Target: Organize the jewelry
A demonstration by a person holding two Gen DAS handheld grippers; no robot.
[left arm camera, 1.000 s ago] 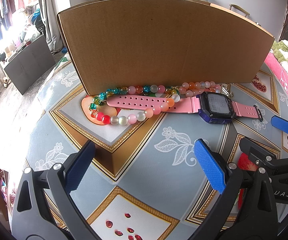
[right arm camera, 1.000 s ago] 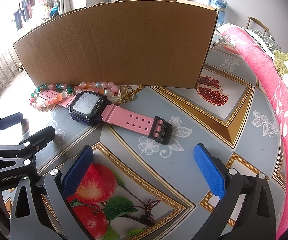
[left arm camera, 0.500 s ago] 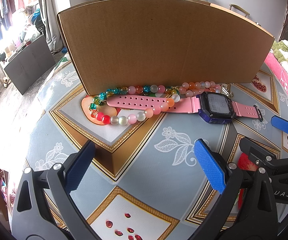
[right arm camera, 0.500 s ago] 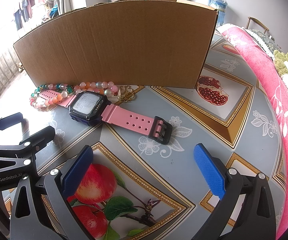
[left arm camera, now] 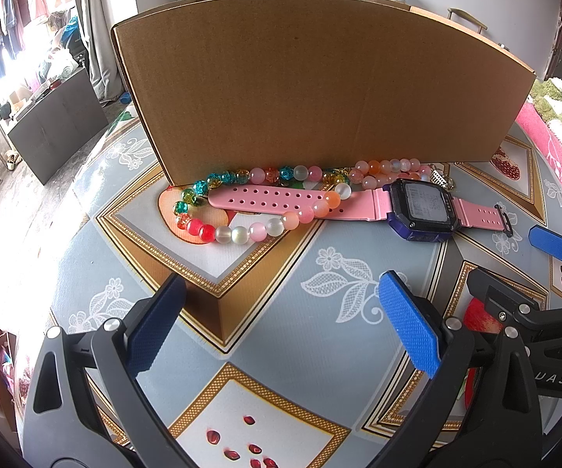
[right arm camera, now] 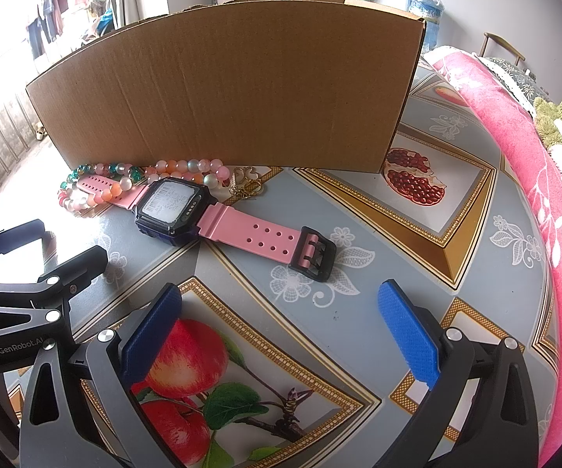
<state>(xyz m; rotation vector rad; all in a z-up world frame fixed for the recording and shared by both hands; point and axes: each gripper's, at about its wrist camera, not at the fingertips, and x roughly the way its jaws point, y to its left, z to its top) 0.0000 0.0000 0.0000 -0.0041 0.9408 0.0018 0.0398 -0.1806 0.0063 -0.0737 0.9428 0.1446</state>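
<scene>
- Left wrist view: the left gripper point(left arm camera: 277, 327) is spread wide and empty, held above the patterned tablecloth point(left arm camera: 320, 331); the right gripper point(right arm camera: 281, 331) is likewise spread and holds nothing.
- Nothing looks sorted yet: the beaded bracelet point(left arm camera: 250, 230), a second bead strand point(left arm camera: 386, 167) and the pink watch point(left arm camera: 421, 206) all lie tangled at the foot of the cardboard box point(left arm camera: 320, 78).
- The watch lies flat, face up, its long axis along the box wall, buckle end point(right arm camera: 312, 253) toward the right gripper.

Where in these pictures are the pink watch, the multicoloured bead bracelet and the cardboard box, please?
pink watch point(right arm camera: 172, 203): right wrist view, on the screen of its dark case.
multicoloured bead bracelet point(left arm camera: 239, 234): left wrist view, on a pale bead of the near strand.
cardboard box point(left arm camera: 320, 89): left wrist view, on its front wall.
</scene>
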